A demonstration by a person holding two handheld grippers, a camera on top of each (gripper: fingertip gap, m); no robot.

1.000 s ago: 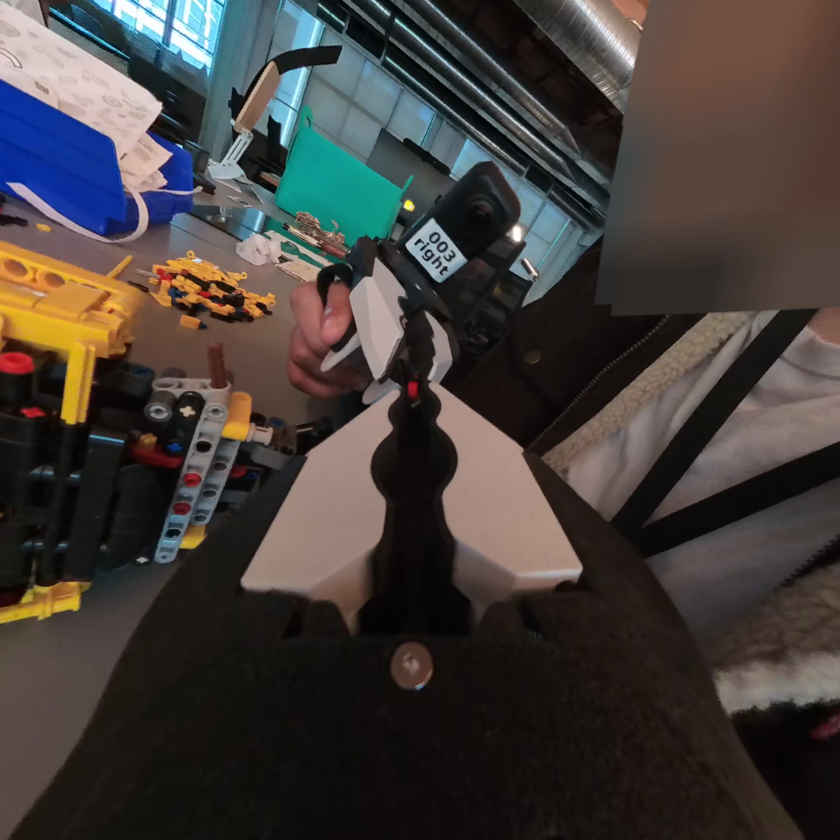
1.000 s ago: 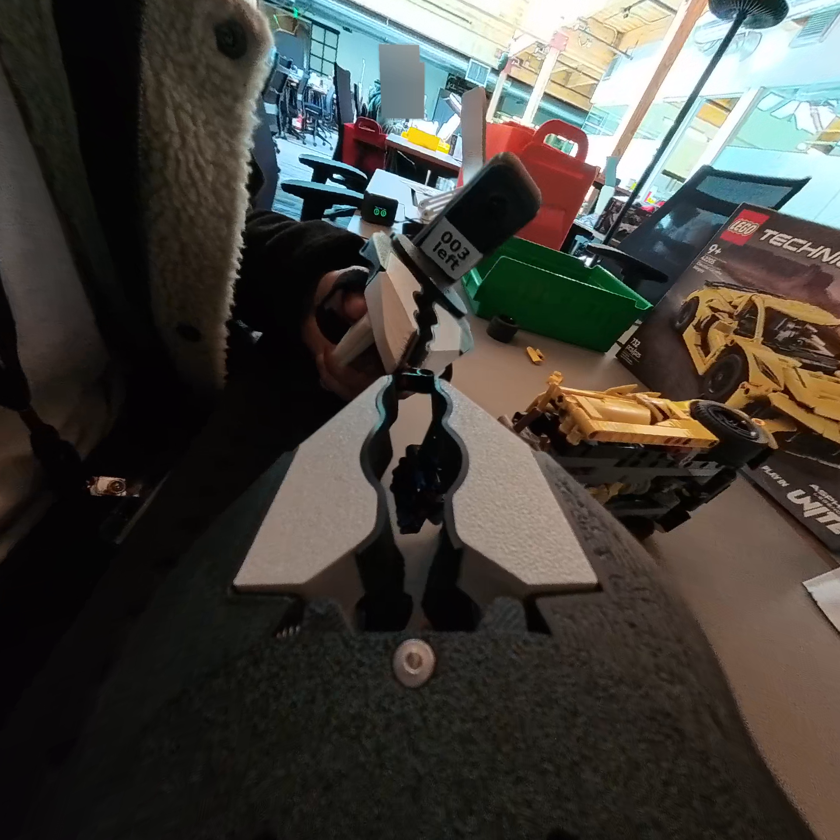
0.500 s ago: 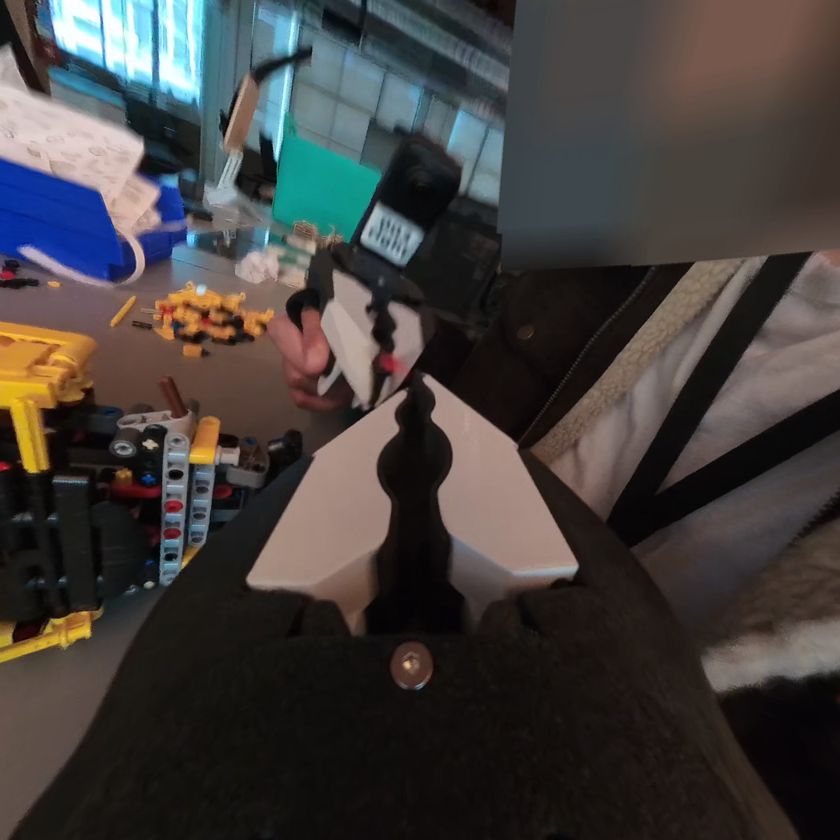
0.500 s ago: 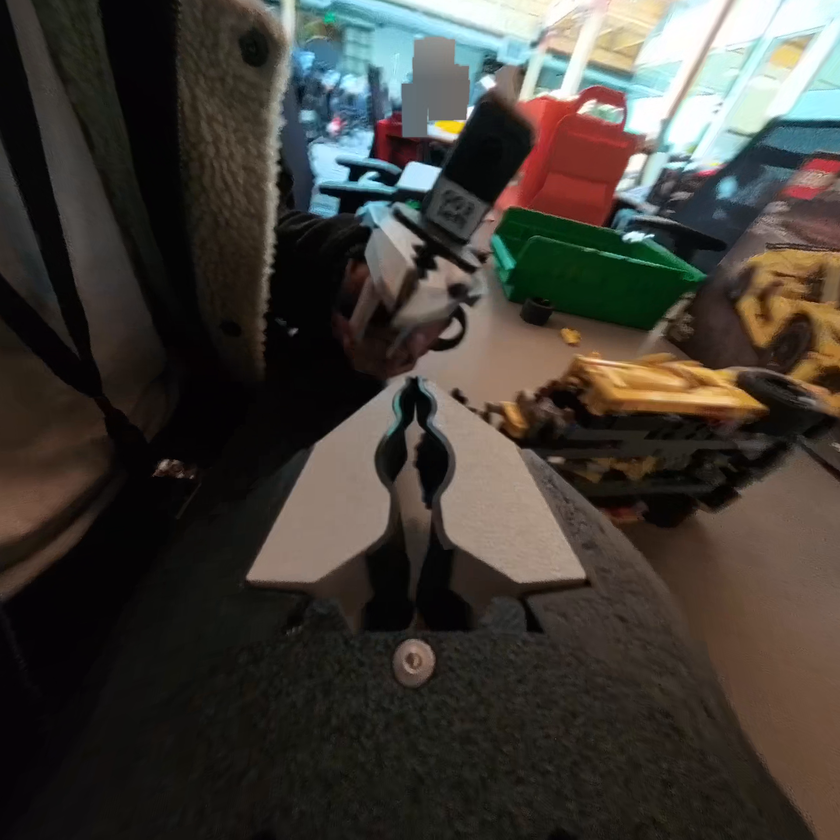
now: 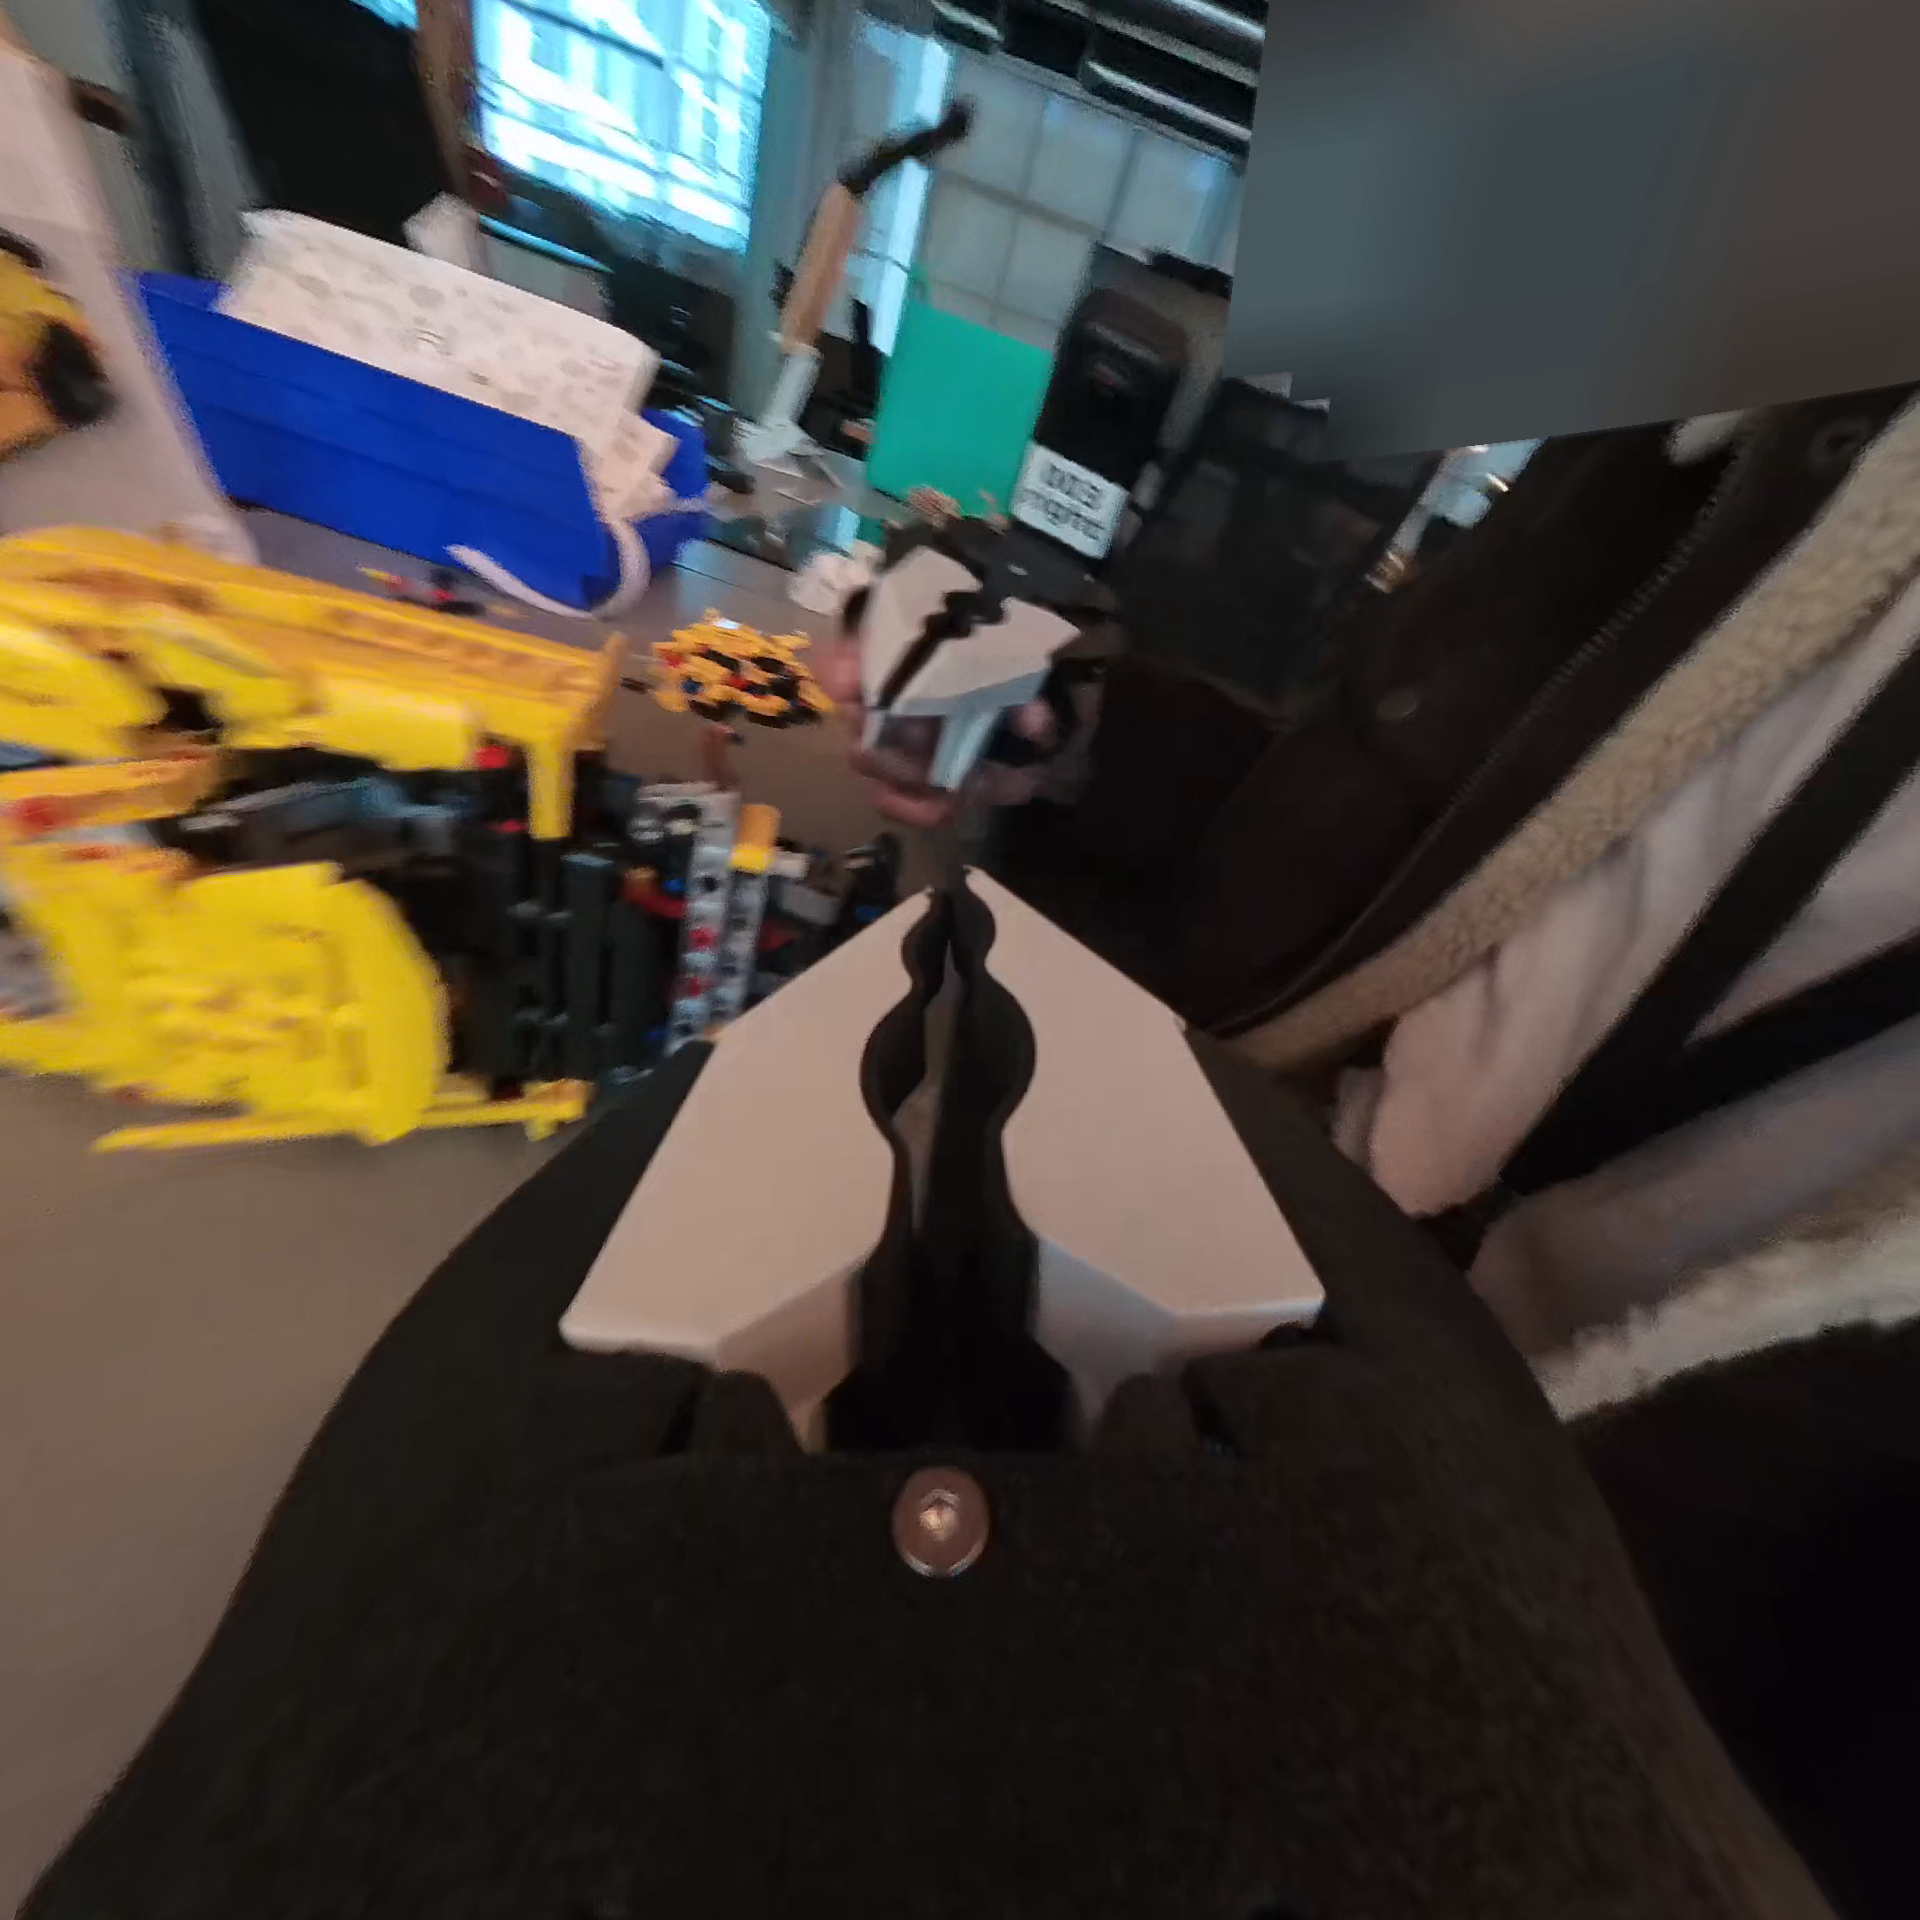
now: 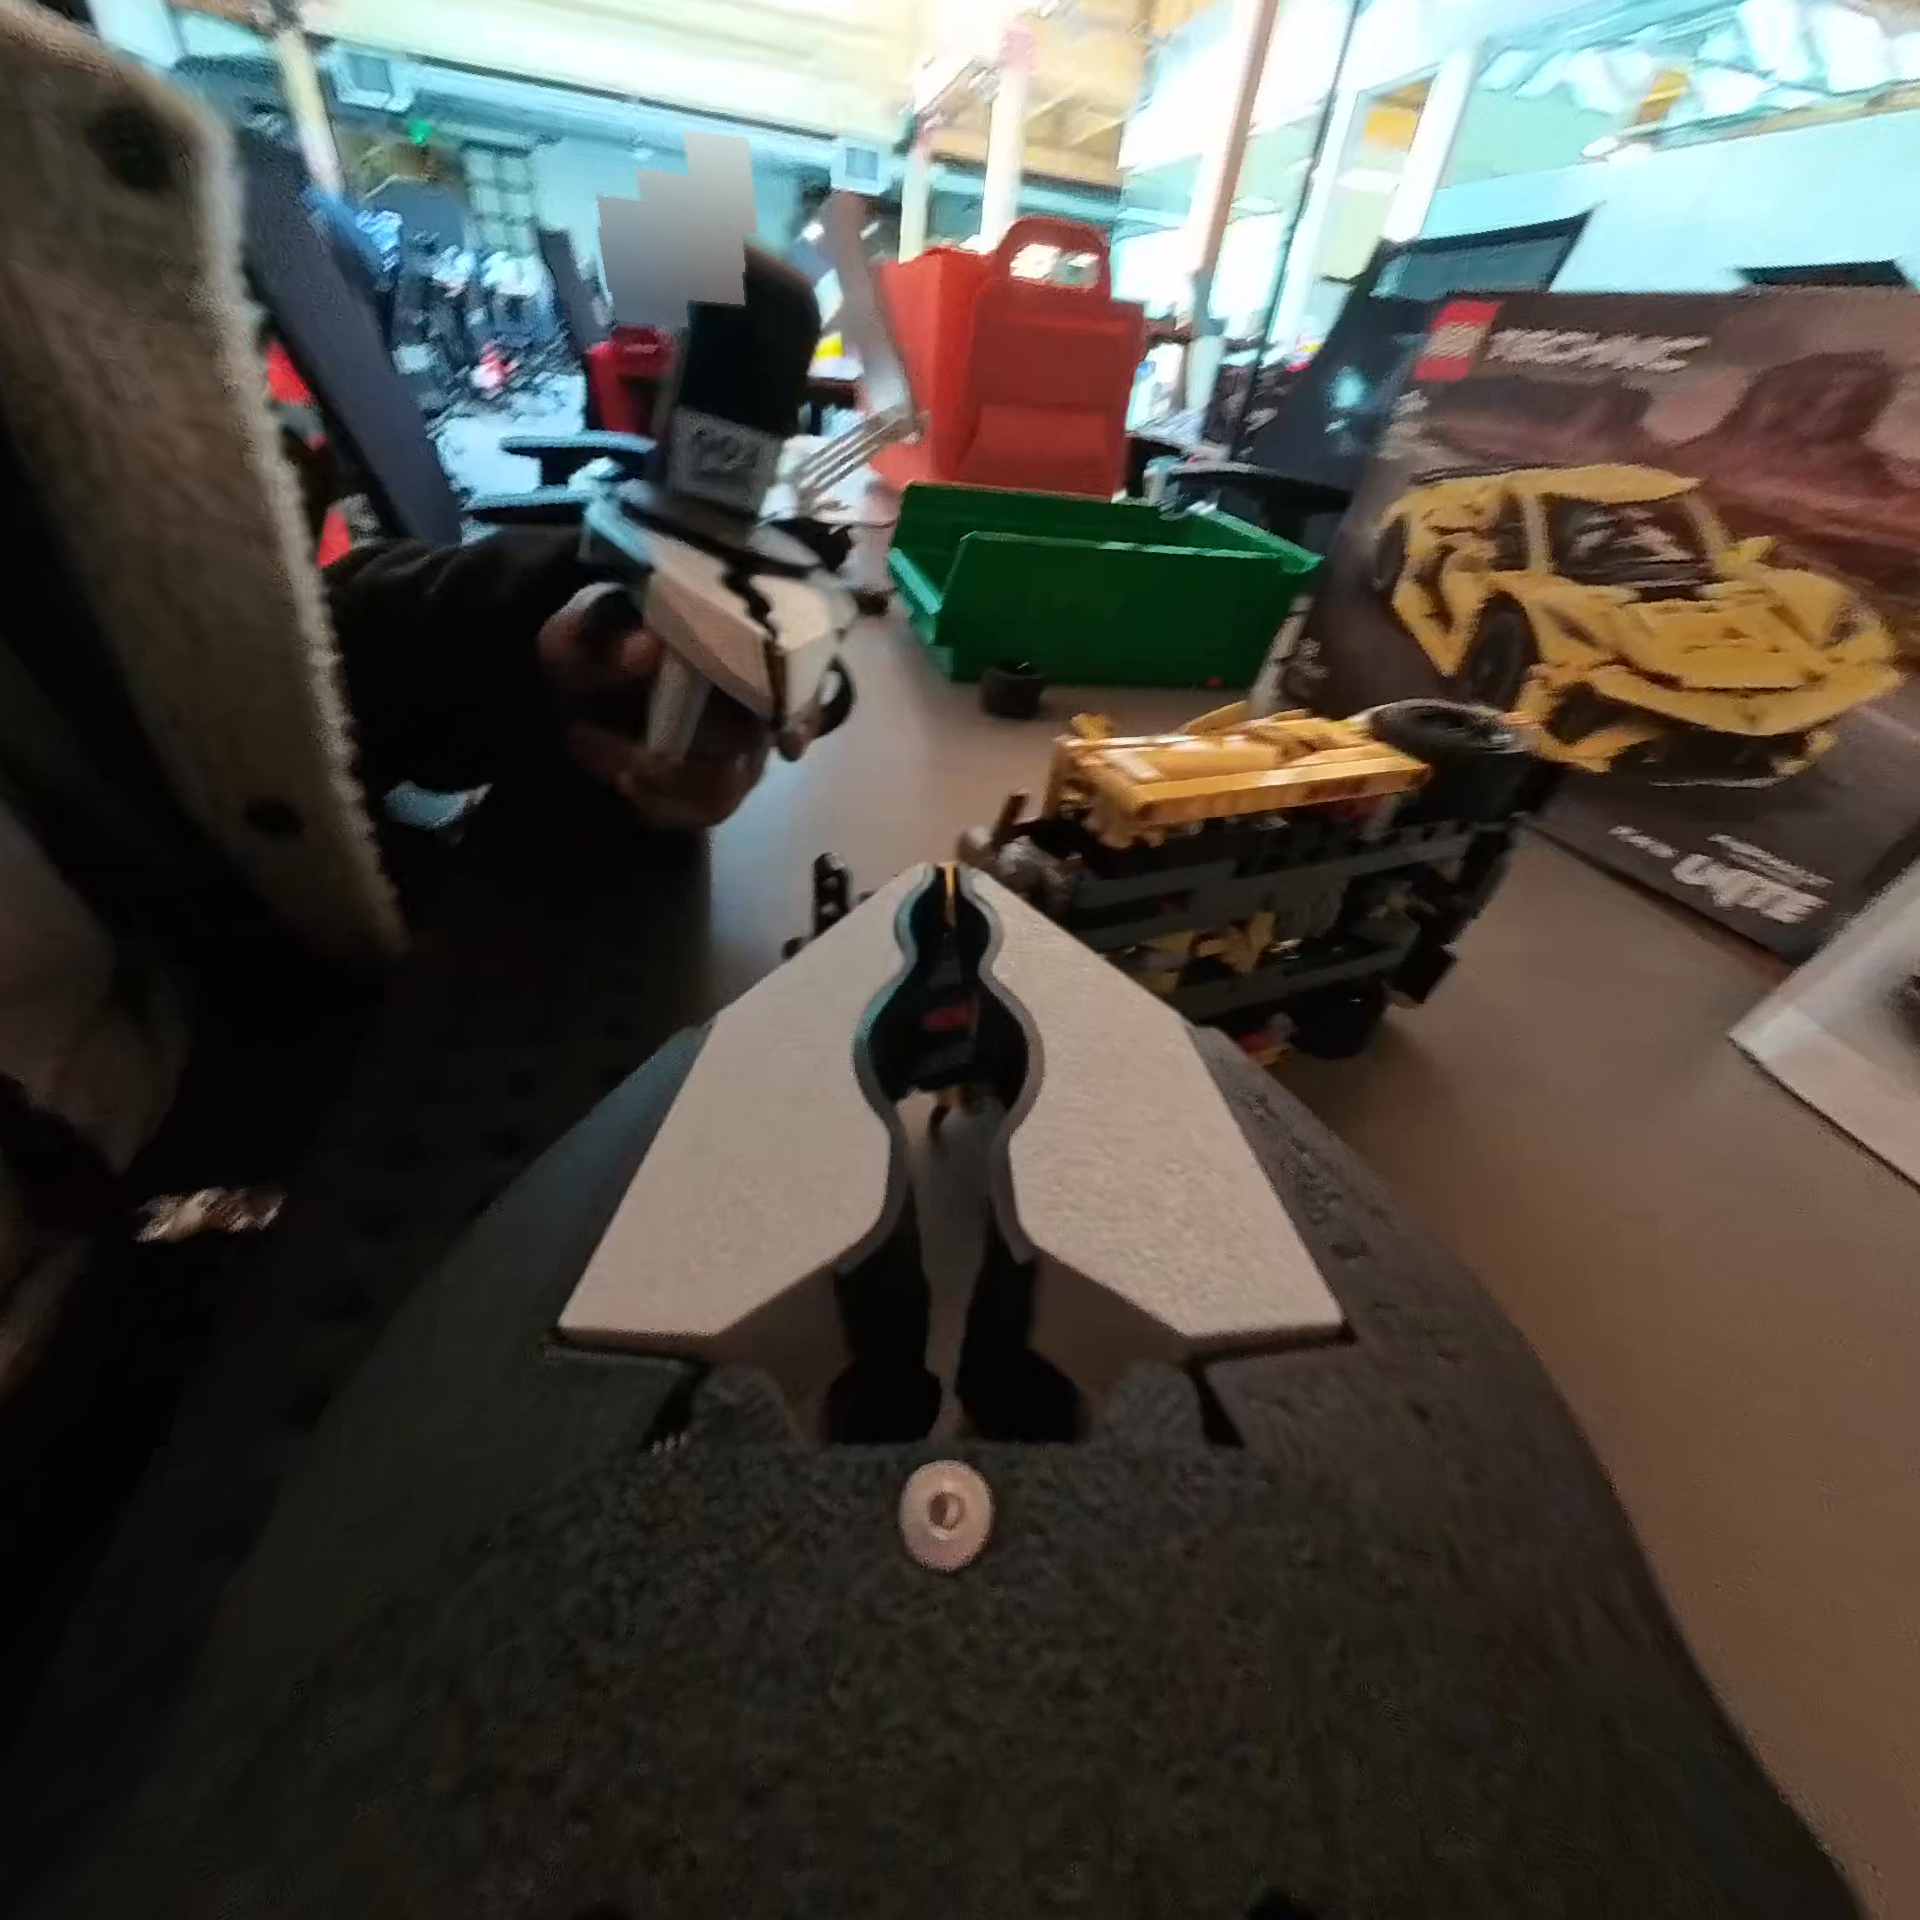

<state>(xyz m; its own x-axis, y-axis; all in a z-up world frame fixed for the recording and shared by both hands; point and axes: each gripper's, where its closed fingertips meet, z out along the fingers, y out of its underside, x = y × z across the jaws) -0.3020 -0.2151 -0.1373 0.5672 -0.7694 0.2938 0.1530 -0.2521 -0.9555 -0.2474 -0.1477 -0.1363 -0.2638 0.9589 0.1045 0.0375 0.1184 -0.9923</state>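
Observation:
My right gripper [image 6: 945, 883] is shut on a small black part [image 6: 943, 1023] that has a red spot and a thin yellow bit at the fingertips. It hovers above the table, close to the rear of a yellow and black brick car model [image 6: 1247, 810]. My left gripper [image 5: 951, 896] is shut, and nothing shows between its fingers. It hangs in the air to the right of the same car [image 5: 312, 779]. The two grippers face each other with a gap between them. The right gripper shows in the left wrist view [image 5: 940, 644], and the left gripper shows in the right wrist view [image 6: 764, 644].
A pile of loose yellow and black pieces [image 5: 738, 675] and a blue bin [image 5: 364, 447] lie beyond the car. A green bin [image 6: 1091, 592], a black wheel [image 6: 1013, 686], the set's box [image 6: 1610, 582] and a booklet [image 6: 1849, 1039] stand around it. The person's jacket is close behind both grippers. Spacing between my two grippers at the tips: around 9 cm.
The grippers were tip to tip on the small part and have drawn apart. The part stayed in the right gripper. Both views have swung toward the car.

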